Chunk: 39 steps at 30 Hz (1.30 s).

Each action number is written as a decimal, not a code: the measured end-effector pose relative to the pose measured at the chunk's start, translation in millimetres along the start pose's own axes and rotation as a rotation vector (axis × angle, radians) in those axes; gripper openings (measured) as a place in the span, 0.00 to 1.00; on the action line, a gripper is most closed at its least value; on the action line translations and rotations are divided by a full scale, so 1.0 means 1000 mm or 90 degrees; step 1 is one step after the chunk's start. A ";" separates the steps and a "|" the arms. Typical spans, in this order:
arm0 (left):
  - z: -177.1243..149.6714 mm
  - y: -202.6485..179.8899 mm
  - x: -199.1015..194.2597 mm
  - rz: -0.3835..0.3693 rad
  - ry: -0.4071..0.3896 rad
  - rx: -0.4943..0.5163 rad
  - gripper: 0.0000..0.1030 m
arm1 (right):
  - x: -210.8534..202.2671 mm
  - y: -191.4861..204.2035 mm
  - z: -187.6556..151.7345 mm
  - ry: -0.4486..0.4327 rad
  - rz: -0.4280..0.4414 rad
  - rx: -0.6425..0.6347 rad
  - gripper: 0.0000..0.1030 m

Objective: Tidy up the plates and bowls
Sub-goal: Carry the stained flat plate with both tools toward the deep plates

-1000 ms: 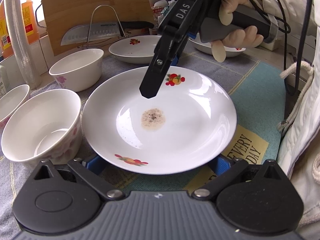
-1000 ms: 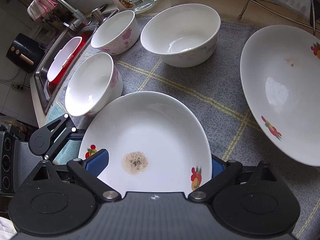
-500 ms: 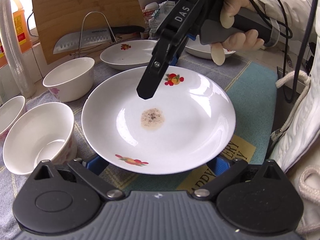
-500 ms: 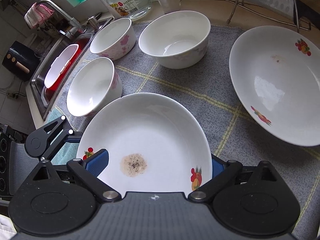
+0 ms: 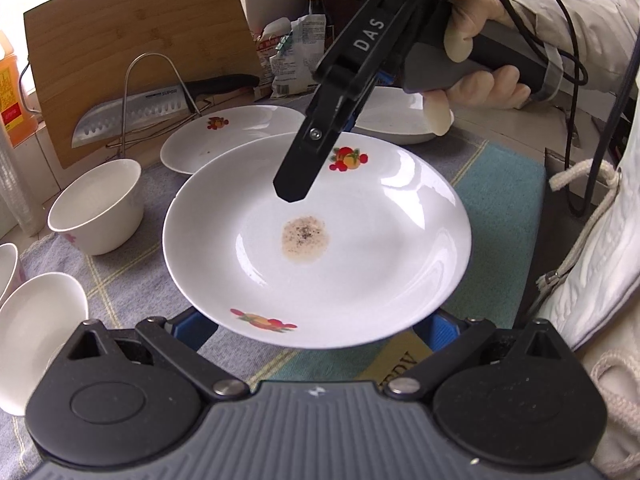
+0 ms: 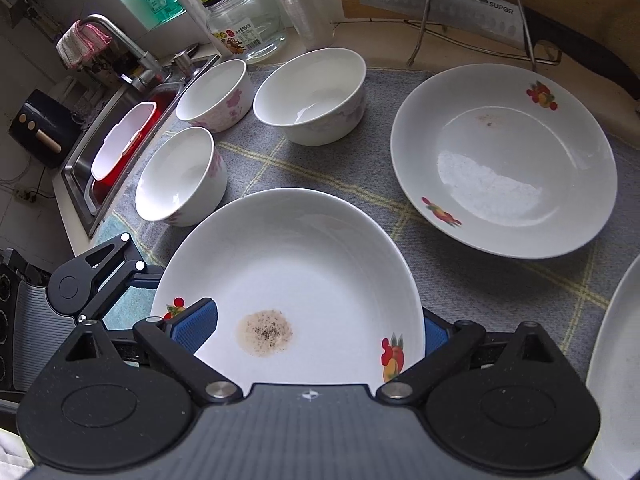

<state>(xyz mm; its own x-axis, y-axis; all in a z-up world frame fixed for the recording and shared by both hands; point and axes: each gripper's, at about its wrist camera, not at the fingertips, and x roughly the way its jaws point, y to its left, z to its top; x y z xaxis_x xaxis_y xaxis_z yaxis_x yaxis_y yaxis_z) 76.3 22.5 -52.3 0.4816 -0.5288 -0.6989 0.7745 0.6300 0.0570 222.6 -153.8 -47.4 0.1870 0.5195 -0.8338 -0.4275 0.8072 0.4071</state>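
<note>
Plates and bowls are all out singly on the surface, so by my reading the sorting has barely begun. Nothing is stacked yet. The stained plate [image 6: 304, 272] is the one in hand. It sits at the centre of both wrist views, apparently lifted a little off the grey checked cloth [image 6: 320, 168].

The left claw [image 5: 316, 324] stands wide open with both blue pads under the plate's near rim, at 6 o'clock in its own view. The right claw [image 6: 316, 320] comes in from the opposite rim, its jaws also wide apart. One pad lies over the plate at 8 o'clock and the other is tucked behind the rim at 4 o'clock. Whether those pads actually press on the plate I cannot tell.

A second fruit-patterned plate [image 6: 504, 160] lies at 2 o'clock in the right wrist view and looks the likely place to stack. A third plate [image 5: 400, 124] lies behind the right claw, at 1 o'clock in the left wrist view. Three bowls wait unnested at 10 to 12 o'clock: the far left bowl [image 6: 216, 96], the wide bowl [image 6: 312, 96] and the near bowl [image 6: 180, 176], whose rim is just beside the carried plate.

Open cloth runs between the held plate and the second plate, so that path looks free. The sink [image 6: 80, 168] drops away at 9 o'clock. The knife rack [image 6: 472, 12] fences the 12 to 1 o'clock edge, close behind the second plate.
</note>
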 end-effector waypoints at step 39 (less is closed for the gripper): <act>0.129 -0.059 0.115 -0.112 -0.013 0.102 0.99 | -0.107 -0.149 -0.052 -0.098 -0.090 0.121 0.99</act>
<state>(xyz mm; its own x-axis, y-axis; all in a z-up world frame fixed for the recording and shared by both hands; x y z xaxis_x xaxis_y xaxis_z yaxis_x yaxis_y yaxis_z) 138.9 -148.8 -44.5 0.3400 -0.6351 -0.6936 0.9016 0.4299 0.0484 219.9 -344.7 -38.1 0.3706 0.4229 -0.8269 -0.2168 0.9051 0.3658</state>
